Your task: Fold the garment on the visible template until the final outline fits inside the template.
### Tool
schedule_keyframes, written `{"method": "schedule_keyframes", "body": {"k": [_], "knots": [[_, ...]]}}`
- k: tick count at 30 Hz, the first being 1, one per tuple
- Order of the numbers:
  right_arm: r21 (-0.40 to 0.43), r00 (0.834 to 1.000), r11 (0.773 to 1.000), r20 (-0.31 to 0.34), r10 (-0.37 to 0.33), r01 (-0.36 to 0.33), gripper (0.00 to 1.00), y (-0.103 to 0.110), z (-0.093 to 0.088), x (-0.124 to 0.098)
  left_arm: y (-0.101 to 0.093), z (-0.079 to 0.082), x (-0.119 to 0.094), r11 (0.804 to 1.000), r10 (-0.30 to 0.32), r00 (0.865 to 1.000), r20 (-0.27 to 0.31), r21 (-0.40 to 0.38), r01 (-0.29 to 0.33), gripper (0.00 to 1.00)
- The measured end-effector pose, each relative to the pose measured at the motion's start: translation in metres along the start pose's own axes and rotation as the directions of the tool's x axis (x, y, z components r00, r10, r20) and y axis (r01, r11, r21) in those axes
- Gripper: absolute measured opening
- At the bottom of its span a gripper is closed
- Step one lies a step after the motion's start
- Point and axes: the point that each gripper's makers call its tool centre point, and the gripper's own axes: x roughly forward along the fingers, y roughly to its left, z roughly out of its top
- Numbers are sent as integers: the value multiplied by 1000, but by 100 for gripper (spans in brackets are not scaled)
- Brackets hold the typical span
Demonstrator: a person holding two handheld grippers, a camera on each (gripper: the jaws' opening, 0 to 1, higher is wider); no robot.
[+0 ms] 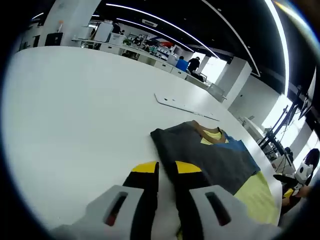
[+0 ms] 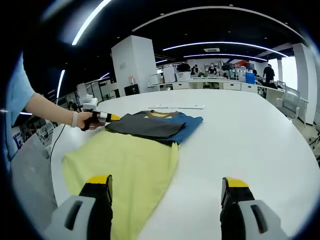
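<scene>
The right gripper (image 2: 167,192) has its fingers (image 2: 98,186) spread wide, with nothing between them; the yellow-tipped pair rises from 6 o'clock of the right gripper view, one tip over the hem of the garment, the other over bare worktop. The left gripper (image 1: 166,169) has its fingers (image 1: 145,172) close together, a narrow gap between the yellow tips; whether any cloth is caught in that gap cannot be told. In the right gripper view that same gripper shows at 9 o'clock, held in a hand (image 2: 89,120) with a pale wristband, its tip touching the dark edge of the garment.

The worktop (image 2: 250,140) is large, white and rounded, taking up most of both views. Behind it runs an open office with dark ceiling and long light strips (image 2: 220,45), a white pillar (image 2: 134,62), rows of desks and a few people standing far off at 12 to 1 o'clock.

The garment (image 2: 135,160) lies at the centre-left of the right gripper view: a yellow-green lower part nearest the camera, a dark grey panel folded across the upper part, a blue piece at its right and a tan collar at the far end. In the left gripper view it lies at 4 o'clock, just past the fingertips.

A thin white strip (image 1: 185,106) lies flat on the worktop beyond the collar, apart from the cloth, with small dark holes in it.

No writing can be read.
</scene>
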Motion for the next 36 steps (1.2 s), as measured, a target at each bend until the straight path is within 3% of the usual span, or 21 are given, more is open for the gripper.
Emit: {"method": "schedule_keyframes", "body": {"k": [5,12,19,23,24,30,33,36], "knots": [[-1,1000,1000,-3,0,0,90,0,0,1,-3,5,3,1000,-12,1000,8,3,12,0],[-4,1000,1000,-2,8,-8,90,3,1,5,-4,8,-1,997,9,1000,1,81,-9,0],[-5,1000,1000,1,13,-13,91,5,2,6,-4,7,-1,996,16,1000,0,84,-16,0],[-1,1000,1000,3,14,-14,94,5,1,4,-9,11,-3,997,-15,1000,20,76,14,1],[0,1000,1000,3,15,-15,94,5,1,3,-9,11,-3,998,-22,1000,16,59,21,5],[-2,1000,1000,0,21,-21,100,6,0,4,-22,15,-9,997,-75,997,20,36,74,56],[-10,1000,1000,0,29,-29,100,10,1,6,-33,11,-15,992,-113,993,-14,53,114,74],[-15,999,999,0,36,-36,100,12,2,7,-40,1,-24,984,-134,988,-75,112,142,84]]}}
